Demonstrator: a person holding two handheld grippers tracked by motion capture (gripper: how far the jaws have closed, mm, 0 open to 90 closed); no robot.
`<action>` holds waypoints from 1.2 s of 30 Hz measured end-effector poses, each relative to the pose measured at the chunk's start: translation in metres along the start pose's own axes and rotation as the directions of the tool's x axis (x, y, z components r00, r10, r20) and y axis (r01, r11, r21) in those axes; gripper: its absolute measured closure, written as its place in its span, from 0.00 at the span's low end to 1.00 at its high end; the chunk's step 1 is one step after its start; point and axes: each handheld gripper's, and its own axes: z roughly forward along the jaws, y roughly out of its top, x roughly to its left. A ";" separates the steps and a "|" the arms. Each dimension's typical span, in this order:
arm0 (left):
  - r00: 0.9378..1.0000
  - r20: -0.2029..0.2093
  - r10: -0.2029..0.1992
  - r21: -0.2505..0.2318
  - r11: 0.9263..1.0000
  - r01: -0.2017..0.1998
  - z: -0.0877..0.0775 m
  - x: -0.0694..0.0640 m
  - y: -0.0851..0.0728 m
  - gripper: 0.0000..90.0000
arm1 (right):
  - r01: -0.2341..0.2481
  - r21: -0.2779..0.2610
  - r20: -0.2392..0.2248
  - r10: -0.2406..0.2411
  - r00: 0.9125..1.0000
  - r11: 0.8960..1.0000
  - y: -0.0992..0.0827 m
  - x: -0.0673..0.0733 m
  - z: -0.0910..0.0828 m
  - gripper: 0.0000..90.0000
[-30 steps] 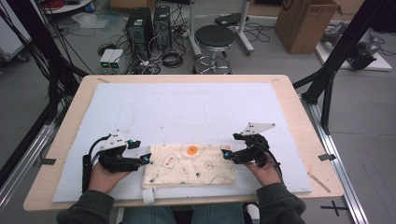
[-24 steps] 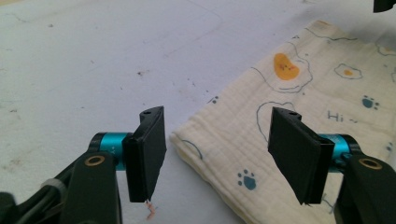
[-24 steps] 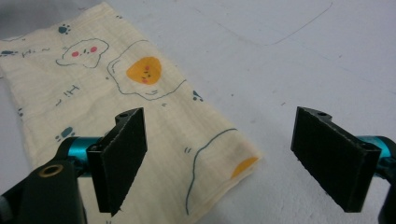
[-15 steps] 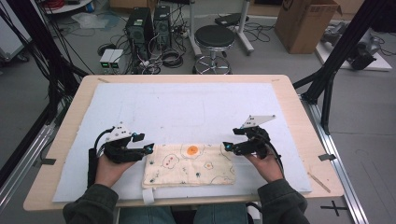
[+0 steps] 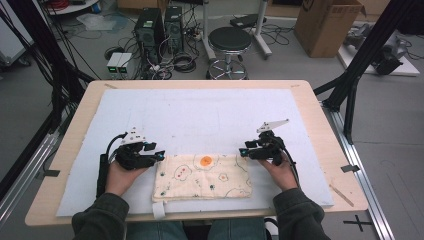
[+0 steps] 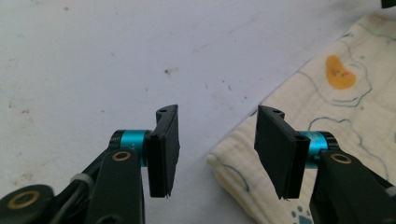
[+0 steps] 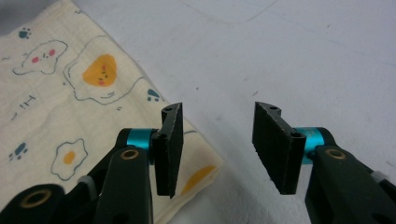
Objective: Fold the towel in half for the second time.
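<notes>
Since the earlier frame both hand-held grippers have drawn outward to the cloth's far corners, jaws closing. The folded egg-print cloth [image 5: 202,177] lies on the white mat [image 5: 200,115] at the counter's [image 5: 325,165] near edge. The left hand-held gripper [image 6: 212,140] and right hand-held gripper [image 7: 215,140] stand half open, each straddling a corner, gripping nothing.

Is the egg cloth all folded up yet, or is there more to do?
Done: the cloth lies flat as a folded rectangle on the white mat. In hand: the left gripper and right gripper sit at its two far corners, jaws just closing, nothing pinched yet. Left: probably grabbing both corners for another fold.
</notes>
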 end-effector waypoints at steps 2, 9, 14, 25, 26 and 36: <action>1.000 0.030 -0.011 0.017 1.000 0.010 0.003 0.001 -0.001 0.57 | -0.002 0.013 0.002 0.002 1.000 1.000 -0.002 -0.001 0.002 0.61; 0.999 0.030 -0.027 0.038 0.999 0.026 0.009 0.001 -0.002 0.60 | -0.010 0.045 0.007 0.010 1.000 0.999 -0.007 -0.001 0.005 0.63; 0.999 0.034 -0.042 0.088 0.995 0.039 0.018 0.001 -0.005 0.62 | -0.008 0.049 0.008 0.008 1.000 0.999 -0.007 -0.001 0.007 0.63; 1.000 0.007 -0.010 0.137 0.990 0.008 0.025 -0.004 -0.007 0.70 | 0.029 0.097 0.030 -0.033 0.999 0.995 -0.007 0.004 0.011 0.69; 1.000 0.005 -0.003 0.138 0.990 0.003 0.024 -0.004 -0.006 0.70 | 0.038 0.101 0.027 -0.040 0.999 0.994 -0.007 0.004 0.012 0.70; 0.999 0.038 0.012 0.133 0.991 -0.017 0.025 -0.008 -0.007 0.87 | 0.049 0.121 0.004 -0.050 0.999 0.991 -0.007 0.009 0.014 0.85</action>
